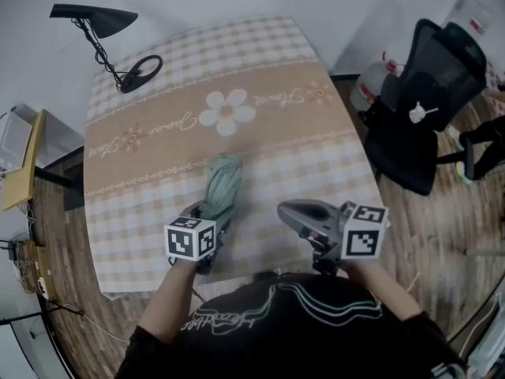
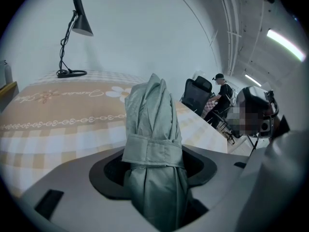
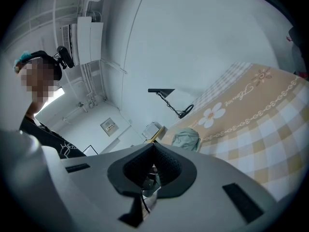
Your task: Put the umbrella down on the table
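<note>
- Nearest, at the bench edge: right hand-held gripper [image 1: 293, 212], jaws pressed together, nothing between them.
- Beside it: left hand-held gripper [image 1: 208, 218], jaws clamped on the lower part of a folded sage-green fabric umbrella [image 2: 153, 129].
- Umbrella over the near part of the beige-and-white checked bench [image 1: 158, 133]; contact with the cloth not discernible.
- Long axis away from the person, toward the white flower print [image 1: 226, 110]; free end farthest, tilted upward in the left gripper view.
- Judged: brought over the bench; lowering flat and release not yet done.
- Far corner: black desk lamp [image 1: 93, 18].
</note>
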